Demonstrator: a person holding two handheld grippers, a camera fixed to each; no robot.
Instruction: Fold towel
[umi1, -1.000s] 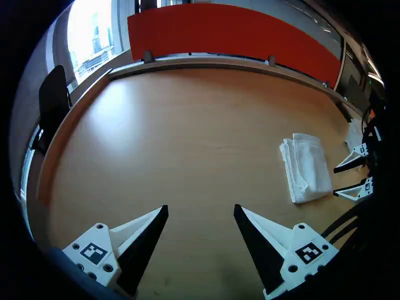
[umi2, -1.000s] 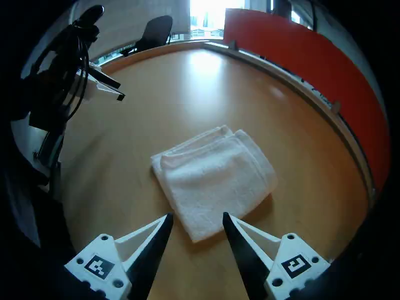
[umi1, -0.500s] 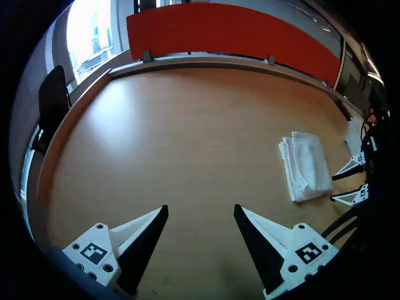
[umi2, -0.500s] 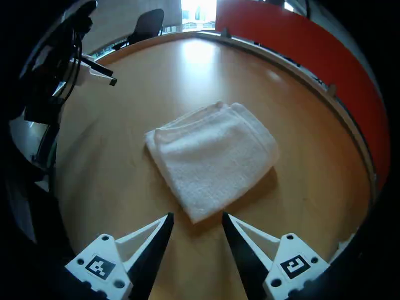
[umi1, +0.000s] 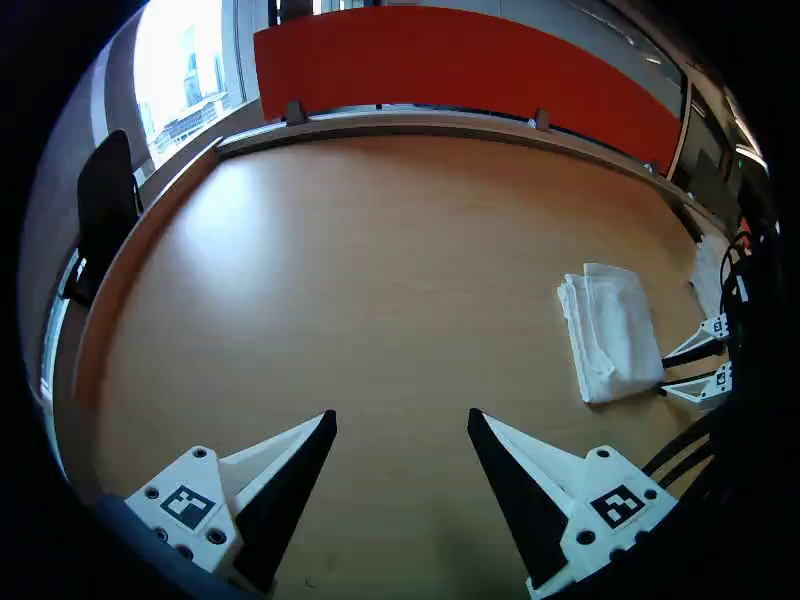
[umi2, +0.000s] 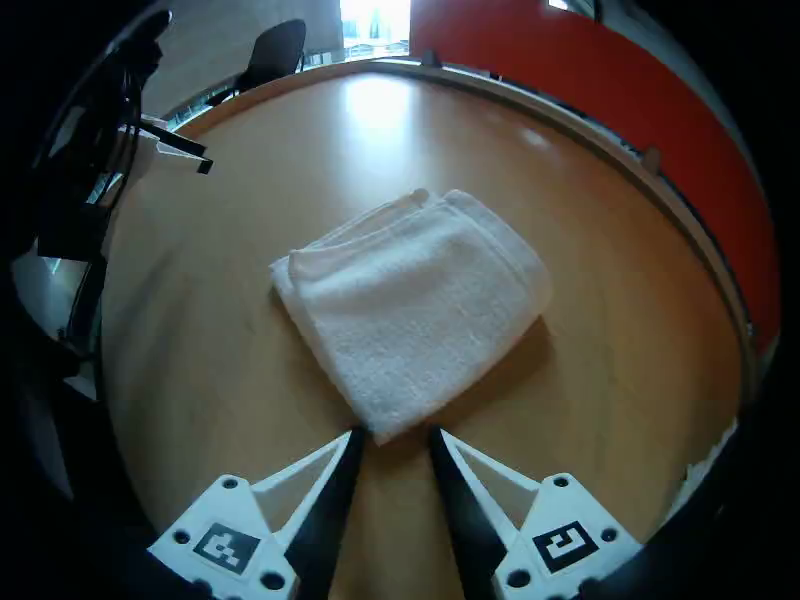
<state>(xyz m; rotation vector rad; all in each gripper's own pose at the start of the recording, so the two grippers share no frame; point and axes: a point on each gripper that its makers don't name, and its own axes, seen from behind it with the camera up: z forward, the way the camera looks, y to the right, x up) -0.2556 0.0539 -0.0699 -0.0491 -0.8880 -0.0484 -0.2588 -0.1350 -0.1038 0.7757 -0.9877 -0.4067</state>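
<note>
Closer now, my right gripper (umi2: 395, 435) narrows its fingers at the towel's (umi2: 415, 300) near corner, gripping nothing. My left gripper (umi1: 400, 415) hangs wide over the table (umi1: 350, 250).

No readable text, numbers or brand names. Only markings: square black-and-white coded tags (umi1: 189, 503), one on each finger base of the left tongs (umi1: 400, 415), same on the right tongs (umi2: 395, 432). Block patterns, not letters. In the left gripper view the right tongs' tags are too small to make out.
</note>
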